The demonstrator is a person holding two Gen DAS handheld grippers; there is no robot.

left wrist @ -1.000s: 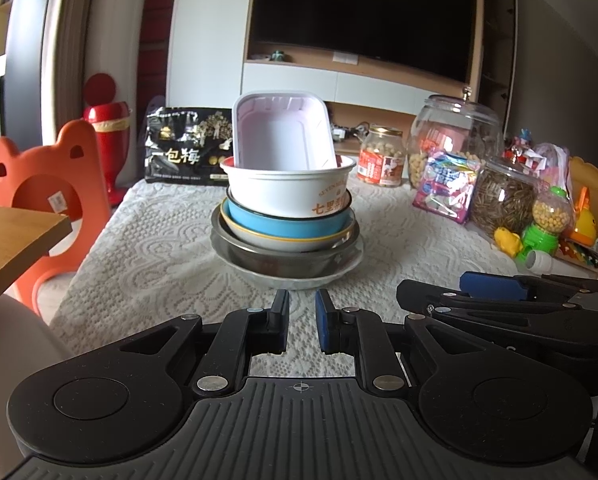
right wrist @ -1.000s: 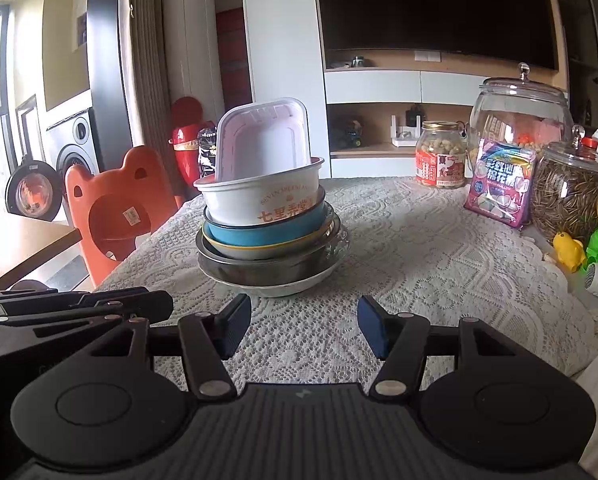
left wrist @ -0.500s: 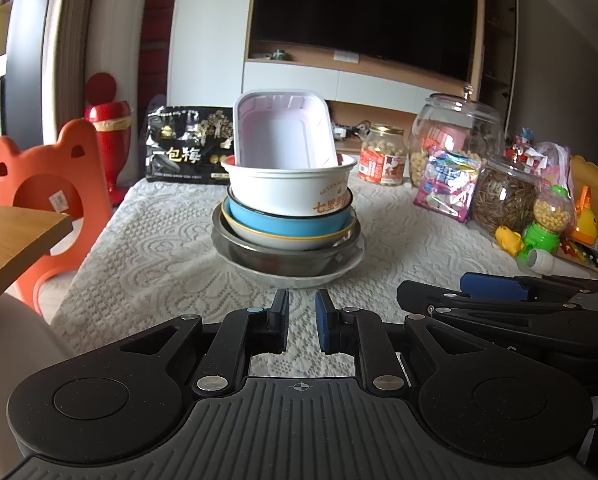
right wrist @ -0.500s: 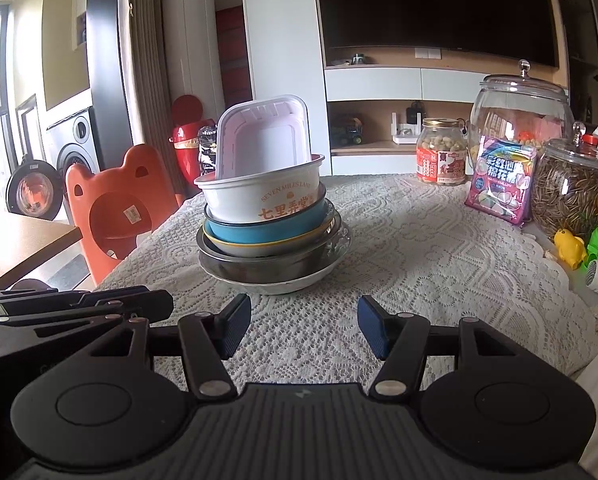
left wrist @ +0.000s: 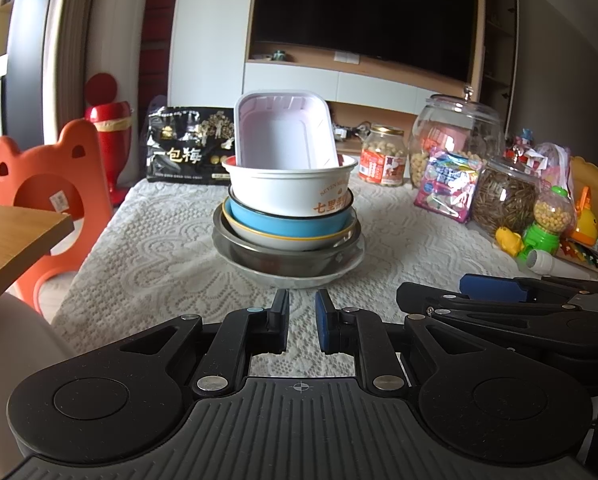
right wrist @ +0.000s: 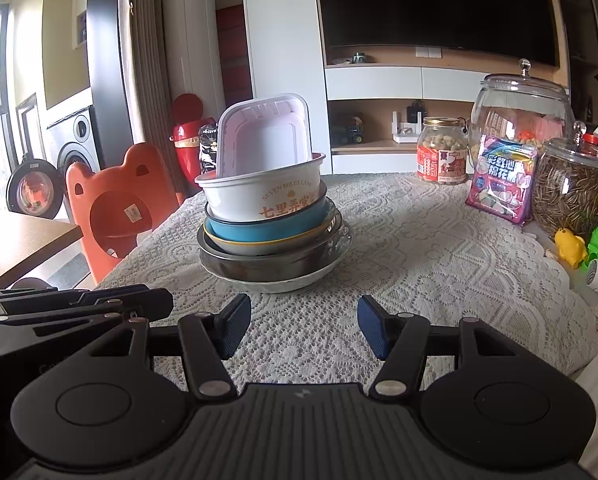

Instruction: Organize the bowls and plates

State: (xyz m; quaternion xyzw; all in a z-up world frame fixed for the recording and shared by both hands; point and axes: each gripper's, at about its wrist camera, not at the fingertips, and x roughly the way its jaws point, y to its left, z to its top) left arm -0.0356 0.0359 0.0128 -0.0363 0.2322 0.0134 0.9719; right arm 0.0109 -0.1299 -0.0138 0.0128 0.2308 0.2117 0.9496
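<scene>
Stacked dishes sitting mid-counter, both claws hanging back empty.

Left wrist view: a pink-lined tray [left wrist: 285,132] is leaning tilted in a white bowl [left wrist: 291,190], nesting over a blue bowl [left wrist: 287,226], a steel bowl [left wrist: 287,258] and a plate [left wrist: 299,278] on the lace-covered counter [left wrist: 159,260]; the left claw [left wrist: 301,320] is sitting clenched, nothing in it. Right wrist view: the same stack is standing ahead, snack jars [right wrist: 567,184] crowding the right edge, an orange chair [right wrist: 115,208] at the left; the right claw [right wrist: 303,330] is gaping, released.

Bare lace-covered table [left wrist: 159,256] lies open ahead and to both sides of the stack of bowls [left wrist: 289,220]; jars [left wrist: 503,200] and snack packets [left wrist: 447,188] crowd the right edge.
</scene>
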